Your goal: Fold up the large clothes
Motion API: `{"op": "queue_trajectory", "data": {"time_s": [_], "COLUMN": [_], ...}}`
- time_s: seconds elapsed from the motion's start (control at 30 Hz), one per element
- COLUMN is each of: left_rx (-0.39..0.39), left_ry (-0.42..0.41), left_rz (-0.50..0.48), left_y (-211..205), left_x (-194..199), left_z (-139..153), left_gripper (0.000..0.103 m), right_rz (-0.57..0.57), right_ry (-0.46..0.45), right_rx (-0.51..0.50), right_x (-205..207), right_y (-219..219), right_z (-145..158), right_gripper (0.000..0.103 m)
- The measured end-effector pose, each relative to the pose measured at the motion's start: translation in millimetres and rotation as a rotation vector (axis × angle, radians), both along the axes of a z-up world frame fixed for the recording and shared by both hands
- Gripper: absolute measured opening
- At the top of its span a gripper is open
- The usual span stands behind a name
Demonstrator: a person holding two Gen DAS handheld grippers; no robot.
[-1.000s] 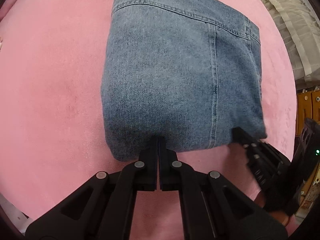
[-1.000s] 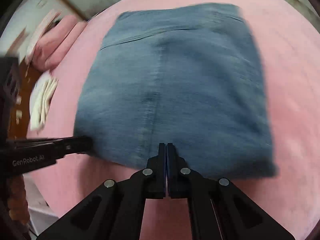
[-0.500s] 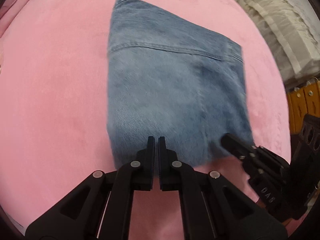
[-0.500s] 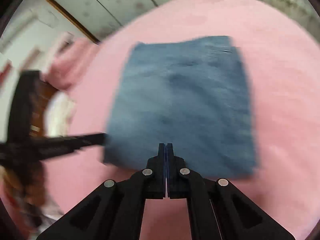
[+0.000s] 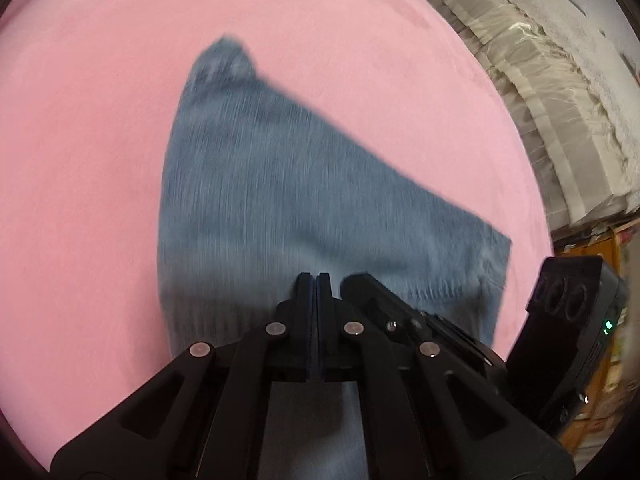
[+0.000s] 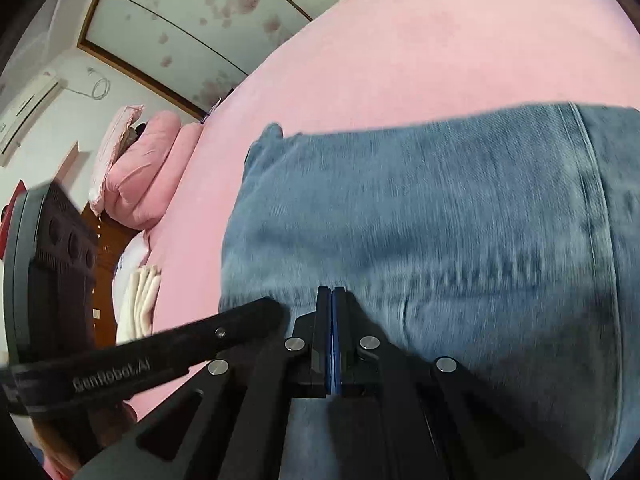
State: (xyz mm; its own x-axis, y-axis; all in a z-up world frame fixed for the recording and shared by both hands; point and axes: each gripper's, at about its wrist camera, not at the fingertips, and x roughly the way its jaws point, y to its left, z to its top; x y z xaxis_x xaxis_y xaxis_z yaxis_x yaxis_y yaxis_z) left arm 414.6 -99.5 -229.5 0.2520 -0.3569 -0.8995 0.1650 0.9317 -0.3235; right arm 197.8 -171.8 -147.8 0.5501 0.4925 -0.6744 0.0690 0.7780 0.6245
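The folded blue jeans (image 5: 304,200) hang over the pink bed (image 5: 80,160), lifted by their near edge and blurred by motion. My left gripper (image 5: 314,280) is shut on that near edge. My right gripper (image 6: 331,294) is shut on the same edge of the jeans (image 6: 440,220), close beside the left one. The right gripper's fingers (image 5: 372,296) show just right of my left gripper, and the left gripper's finger (image 6: 240,324) shows at the lower left of the right wrist view. The cloth below both grippers is hidden.
Pink pillows (image 6: 140,168) and folded white cloth (image 6: 140,292) lie at the bed's left side. A wardrobe with patterned panels (image 6: 200,20) stands behind. Pale stacked bedding (image 5: 560,100) and wooden furniture (image 5: 592,248) are at the right of the bed.
Both grippers have lifted the jeans' near edge off the bed and drawn close together. The jeans now hang tilted and sit nearer both cameras.
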Motion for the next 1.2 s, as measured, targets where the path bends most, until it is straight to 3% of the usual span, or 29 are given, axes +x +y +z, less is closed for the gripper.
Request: {"op": "queue_trajectory", "data": {"time_s": [0.13, 0.3, 0.37, 0.43, 0.53, 0.6, 0.67, 0.73, 0.8, 0.83, 0.9, 1.0, 1.1, 1.2], "left_rx": [0.073, 0.075, 0.089, 0.107, 0.095, 0.176, 0.207, 0.165, 0.108, 0.101, 0.116, 0.157, 0.192, 0.202], "left_ry": [-0.065, -0.062, -0.103, -0.140, -0.150, -0.192, -0.200, -0.179, -0.145, -0.127, -0.115, -0.141, -0.149, -0.125], "left_rz": [-0.039, 0.013, 0.039, 0.060, 0.040, 0.050, 0.037, 0.001, -0.024, -0.022, -0.009, -0.003, -0.025, -0.089], "left_y": [-5.9, 9.5, 17.0, 23.9, 40.8, 42.1, 45.8, 48.5, 46.7, 48.7, 52.1, 59.5, 72.9, 79.2], "left_x": [28.6, 54.5, 52.6, 50.3, 50.0, 48.0, 45.8, 36.5, 24.8, 18.6, 9.2, 0.6, -7.2, -18.0], "left_z": [4.3, -6.7, -2.6, -2.1, 0.6, 5.5, 15.0, 26.1, 30.8, 30.2, 26.6, 27.9, 27.7, 29.9], "left_gripper": [0.001, 0.001, 0.001, 0.001, 0.001, 0.001, 0.001, 0.001, 0.001, 0.001, 0.001, 0.001, 0.001, 0.001], "right_rz": [-0.049, -0.094, -0.077, -0.102, -0.203, -0.260, -0.252, -0.251, -0.231, -0.170, -0.085, -0.080, -0.200, -0.300], "right_ry": [-0.023, 0.021, 0.012, -0.006, -0.024, -0.032, -0.050, -0.044, -0.089, -0.103, -0.045, 0.049, 0.049, 0.092], "right_rx": [-0.019, 0.014, -0.013, -0.120, -0.116, -0.148, -0.194, -0.256, -0.220, -0.126, -0.070, -0.239, -0.202, -0.260], "right_x": [37.9, 80.8, 77.4, 67.1, 40.1, 24.0, 15.9, 18.3, 18.1, 23.5, 26.3, 21.0, 0.7, -8.3], "right_y": [-2.0, -13.3, -17.7, -28.0, -60.9, -77.8, -78.7, -71.4, -62.8, -52.6, -34.5, -21.4, -52.2, -80.4], "right_z": [-2.7, -23.5, -21.5, -13.8, -7.4, -3.3, 6.3, 16.6, 27.4, 26.7, 17.1, -4.9, -10.5, -4.9], "right_gripper": [0.000, 0.000, 0.000, 0.000, 0.000, 0.000, 0.000, 0.000, 0.000, 0.000, 0.000, 0.000, 0.000, 0.000]}}
